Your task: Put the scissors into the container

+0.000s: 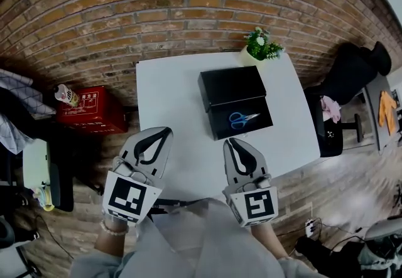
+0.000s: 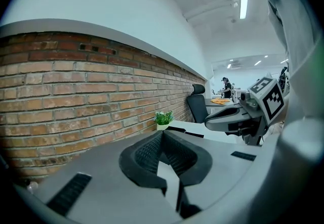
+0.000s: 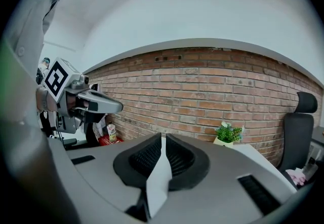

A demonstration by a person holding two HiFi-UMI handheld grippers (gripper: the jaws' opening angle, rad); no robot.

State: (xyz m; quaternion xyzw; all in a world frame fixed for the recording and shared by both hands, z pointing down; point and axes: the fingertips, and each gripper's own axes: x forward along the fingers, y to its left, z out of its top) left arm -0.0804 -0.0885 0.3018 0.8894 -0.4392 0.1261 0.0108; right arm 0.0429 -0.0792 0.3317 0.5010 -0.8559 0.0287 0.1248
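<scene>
Both grippers hang back near the person's body, well short of the work. Left gripper (image 1: 164, 133) has its jaws pressed together at the tips with nothing between them, and right gripper (image 1: 232, 142) is closed and empty the same way. That looks like a resting hold, since nothing seems left to pick up.

The scissors (image 1: 242, 120), blue-handled, lie flat inside the black container (image 1: 220, 125), blades pointing toward the right wall of the tray. A second black panel (image 1: 231, 85) sits against the tray's far side. It is probably the lid, folded or set back to keep the opening clear. By my reckoning the task is done.

The container rests on a white table (image 1: 169, 95), toward its right half and apart from both grippers. A small potted plant (image 1: 260, 46) stands at the far edge, just beyond the black panel. Behind runs a brick wall (image 1: 157, 7). A red box (image 1: 91, 110) sits on the floor to the left, with a bottle (image 1: 65, 95) beside it. A black office chair (image 1: 352, 73) stands off to the right.
</scene>
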